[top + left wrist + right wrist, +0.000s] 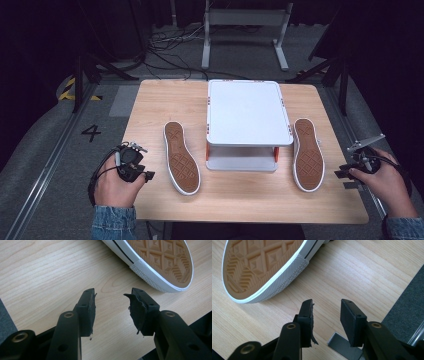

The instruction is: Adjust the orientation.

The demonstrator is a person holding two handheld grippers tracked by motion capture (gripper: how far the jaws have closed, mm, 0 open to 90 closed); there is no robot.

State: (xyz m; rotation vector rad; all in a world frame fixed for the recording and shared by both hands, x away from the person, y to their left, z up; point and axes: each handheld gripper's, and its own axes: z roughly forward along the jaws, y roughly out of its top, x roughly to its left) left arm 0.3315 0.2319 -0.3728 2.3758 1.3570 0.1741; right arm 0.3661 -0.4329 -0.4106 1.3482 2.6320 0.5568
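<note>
Light wooden table (160,100) bearing two sole-up sneakers, left (181,157) and right (307,154), flanking a white stand (247,112).

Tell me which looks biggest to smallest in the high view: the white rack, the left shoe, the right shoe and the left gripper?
1. White rack, by far the largest.
2. Left shoe and right shoe: they look about alike, so I won't rank them.
3. Left gripper, the smallest, at the table's near left edge.

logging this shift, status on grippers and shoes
Left gripper and right gripper open, empty. Left shoe and right shoe sole-up beside white rack. Nothing blocking.
</note>
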